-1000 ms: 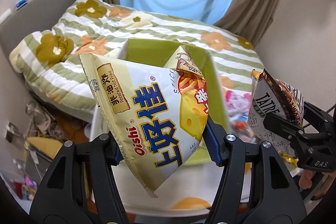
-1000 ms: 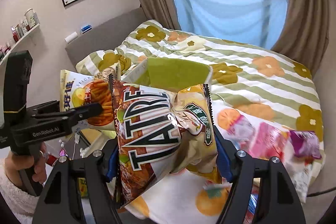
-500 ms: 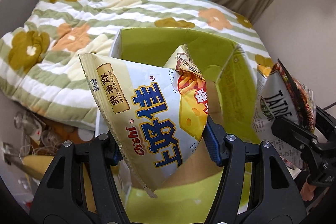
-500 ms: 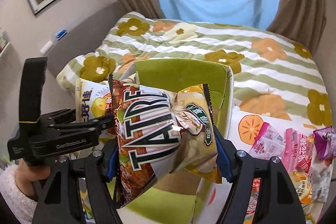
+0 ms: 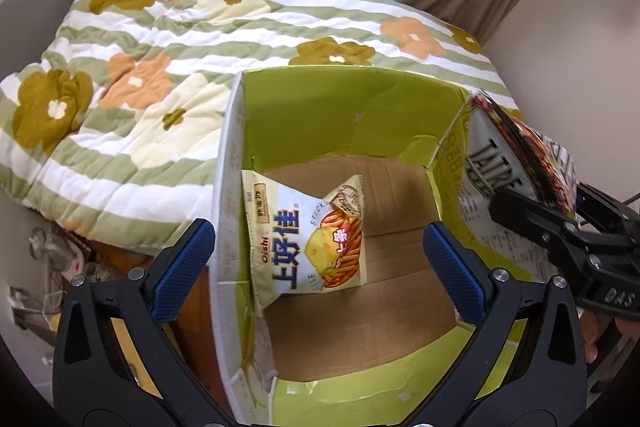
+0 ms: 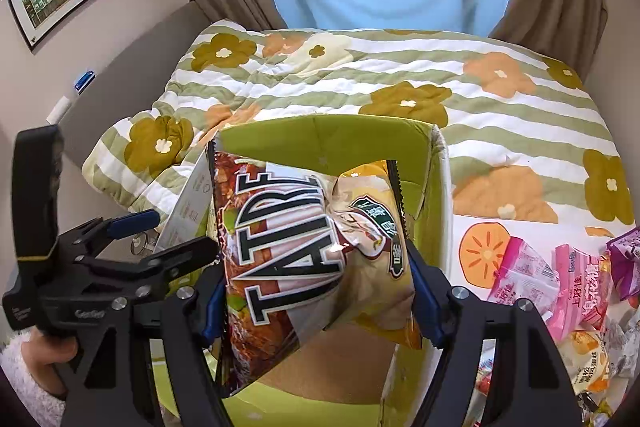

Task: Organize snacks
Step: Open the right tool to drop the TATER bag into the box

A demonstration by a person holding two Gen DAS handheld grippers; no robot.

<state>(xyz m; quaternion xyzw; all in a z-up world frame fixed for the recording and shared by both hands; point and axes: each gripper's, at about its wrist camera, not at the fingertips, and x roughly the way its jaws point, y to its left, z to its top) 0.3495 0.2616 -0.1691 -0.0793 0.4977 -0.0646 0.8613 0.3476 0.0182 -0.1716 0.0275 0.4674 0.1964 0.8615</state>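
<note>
A green cardboard box (image 5: 340, 99) with a brown floor stands open on the bed. A yellow Oishi snack bag (image 5: 308, 239) lies inside it against the left wall. My left gripper (image 5: 316, 267) is open and empty above the box. My right gripper (image 6: 316, 291) is shut on a brown TATRE chip bag (image 6: 296, 247) and holds it over the box's right wall (image 6: 440, 187). The chip bag (image 5: 504, 171) and right gripper (image 5: 560, 231) also show at the right of the left wrist view. The left gripper (image 6: 132, 243) shows at the left of the right wrist view.
A quilt (image 6: 400, 75) with green stripes and flowers covers the bed behind the box. Several pink, purple and yellow snack packets (image 6: 560, 283) lie on the bed to the right of the box. Clutter (image 5: 60, 259) sits on the floor left of the bed.
My left gripper opened and the Oishi bag dropped into the box. Both grippers moved forward over the box. The right gripper still holds the chip bag.
</note>
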